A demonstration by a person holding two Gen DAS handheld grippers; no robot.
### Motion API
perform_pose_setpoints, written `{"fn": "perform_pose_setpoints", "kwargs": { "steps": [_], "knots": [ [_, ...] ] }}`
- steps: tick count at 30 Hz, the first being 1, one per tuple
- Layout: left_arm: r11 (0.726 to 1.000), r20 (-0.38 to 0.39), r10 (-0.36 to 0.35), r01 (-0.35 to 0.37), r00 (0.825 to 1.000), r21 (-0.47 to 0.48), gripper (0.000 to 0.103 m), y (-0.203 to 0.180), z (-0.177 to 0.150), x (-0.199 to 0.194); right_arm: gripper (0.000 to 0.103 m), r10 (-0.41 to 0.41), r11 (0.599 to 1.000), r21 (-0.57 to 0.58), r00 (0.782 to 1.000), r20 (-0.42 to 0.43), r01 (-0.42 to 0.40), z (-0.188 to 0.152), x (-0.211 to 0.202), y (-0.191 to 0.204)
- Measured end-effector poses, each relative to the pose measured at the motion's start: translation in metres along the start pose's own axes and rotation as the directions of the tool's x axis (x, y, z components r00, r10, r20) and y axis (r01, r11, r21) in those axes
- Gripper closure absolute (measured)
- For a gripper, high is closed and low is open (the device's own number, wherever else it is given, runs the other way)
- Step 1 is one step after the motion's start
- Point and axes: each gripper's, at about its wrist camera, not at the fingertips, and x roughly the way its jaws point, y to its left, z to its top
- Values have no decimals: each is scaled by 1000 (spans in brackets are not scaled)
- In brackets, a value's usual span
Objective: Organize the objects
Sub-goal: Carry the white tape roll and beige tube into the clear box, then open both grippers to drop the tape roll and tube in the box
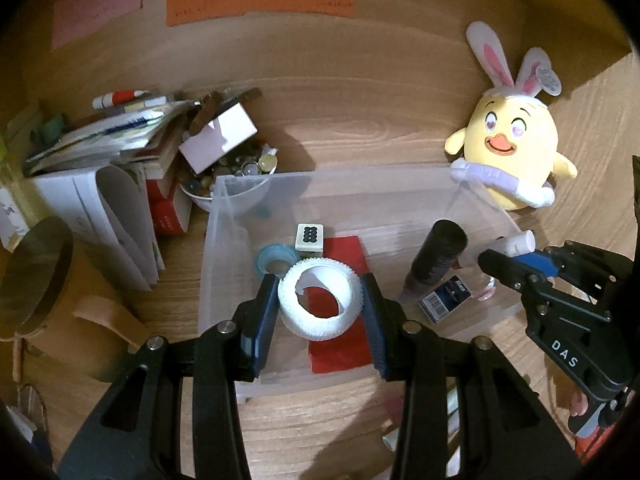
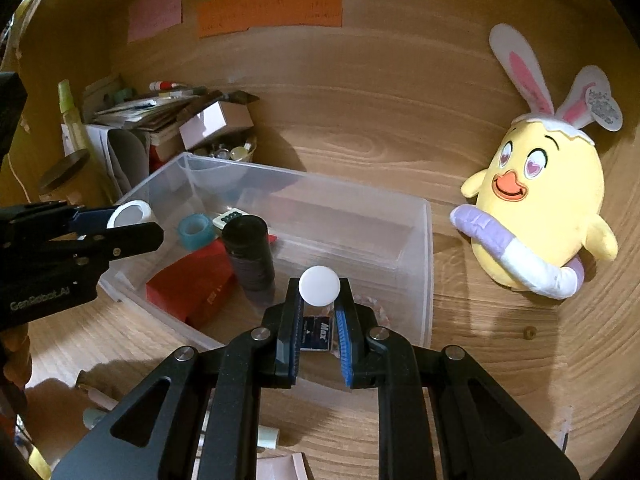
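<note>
Left gripper (image 1: pixel 320 294) is squeezing a white knobbly tape roll (image 1: pixel 320 300) from both sides, hanging right over the clear plastic bin (image 1: pixel 224 248). Below and just ahead of it a red box (image 1: pixel 344 252), a blue tape roll (image 1: pixel 274 260) and a mahjong tile (image 1: pixel 309 237) are sitting in the bin. Off to its right the right gripper (image 1: pixel 508 258) is pinching a small white tube (image 1: pixel 518 242) beside a black cylinder (image 1: pixel 438 256).

You face a light wooden desk (image 2: pixel 360 152) under warm light. Its wooden back panel (image 2: pixel 400 60) carries pink, green and orange paper notes (image 2: pixel 272 10) at the far left.
</note>
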Motion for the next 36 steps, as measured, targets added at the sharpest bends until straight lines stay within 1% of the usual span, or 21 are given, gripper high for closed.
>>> {"fn": "perform_pose_setpoints", "kwargs": {
  "steps": [5, 10, 11, 14, 15, 17, 18, 19, 21, 24, 25, 28, 30, 32, 34, 36],
  "knots": [
    [1000, -22, -4, 3, 1000, -27, 63, 5, 0, 12, 89, 4, 1000, -28, 1000, -5, -4, -2, 6, 5],
    [1000, -36, -3, 2, 999, -30, 63, 7, 0, 20, 89, 3, 999, -38, 1000, -5, -3, -2, 5, 6],
    [1000, -40, -7, 6, 999, -30, 63, 7, 0, 20, 87, 4, 999, -37, 1000, -6, -4, -2, 5, 6],
    [1000, -44, -14, 13, 999, -28, 63, 6, 1, 21, 73, 1, 999, -36, 1000, -4, -2, -2, 4, 5],
    [1000, -46, -14, 13, 999, -26, 63, 6, 1, 22, 70, -1, 999, -36, 1000, -1, 1, -2, 4, 5],
    [1000, -49, -15, 14, 999, -23, 62, 6, 2, 22, 70, -10, 999, -38, 1000, 17, 11, -2, 0, 6],
    [1000, -52, -17, 16, 999, -23, 59, 6, 2, 22, 69, -13, 999, -39, 1000, 26, 14, -1, -2, 6],
    [999, -55, -24, 23, 998, -25, 53, 6, 2, 21, 68, -14, 999, -41, 999, 33, 15, 0, -4, 7],
    [999, -50, -33, 31, 998, -31, 47, 6, 1, 17, 61, -16, 999, -39, 999, 51, 18, 1, -10, 8],
    [1000, -27, -21, 21, 999, -22, 40, 4, 1, 9, 53, -23, 999, -40, 997, 72, 26, 2, -18, 10],
    [1000, -20, -16, 16, 1000, -18, 39, 3, 1, 6, 51, -24, 999, -40, 997, 77, 27, 2, -21, 10],
    [1000, -6, -11, 11, 1000, -4, 39, 0, 0, -5, 39, -26, 999, -40, 996, 85, 29, 0, -31, 12],
    [1000, -2, -18, 18, 1000, 1, 38, -2, -2, -11, 31, -26, 999, -39, 995, 97, 29, -4, -38, 13],
    [1000, -1, -27, 27, 1000, 1, 36, -3, -4, -17, 26, -32, 999, -39, 994, 105, 36, -9, -46, 15],
    [999, -1, -32, 32, 999, -1, 24, -4, -8, -22, 26, -31, 999, -38, 994, 103, 36, -14, -51, 16],
    [1000, 11, -31, 31, 999, 1, 24, -4, -14, -29, 25, -19, 999, -27, 996, 92, 22, -20, -57, 16]
  ]
}}
